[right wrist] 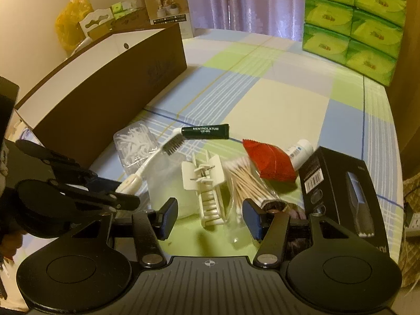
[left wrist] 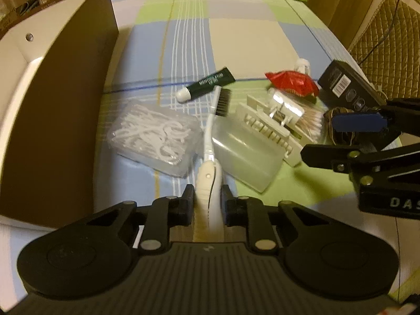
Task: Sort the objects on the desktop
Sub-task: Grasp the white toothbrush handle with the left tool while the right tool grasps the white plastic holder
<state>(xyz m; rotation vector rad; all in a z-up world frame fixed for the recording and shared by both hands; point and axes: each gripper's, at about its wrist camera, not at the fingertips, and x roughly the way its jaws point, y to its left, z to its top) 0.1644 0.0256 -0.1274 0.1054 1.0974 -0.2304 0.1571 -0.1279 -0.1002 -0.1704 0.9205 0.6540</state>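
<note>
My left gripper [left wrist: 208,203] is shut on the handle of a white toothbrush [left wrist: 210,136] whose dark bristles point away over the pile. The right wrist view shows the same toothbrush [right wrist: 155,155] angled up from the left gripper [right wrist: 123,187]. My right gripper [right wrist: 210,218] is open, low over a cream hair claw clip [right wrist: 207,183] and a bag of cotton swabs [right wrist: 246,181]. From the left wrist, the right gripper [left wrist: 330,139] hangs at the pile's right edge. A floss-pick box [left wrist: 155,136], a green lip gel tube [left wrist: 207,84] and a red packet [left wrist: 291,82] lie around.
A long brown box with a white inside [right wrist: 105,84] stands along the left. A black carton [right wrist: 338,183] and a small white bottle [right wrist: 302,152] sit right of the pile. Green tissue packs [right wrist: 354,26] are stacked at the far right. A clear plastic tub [left wrist: 244,155] lies under the brush.
</note>
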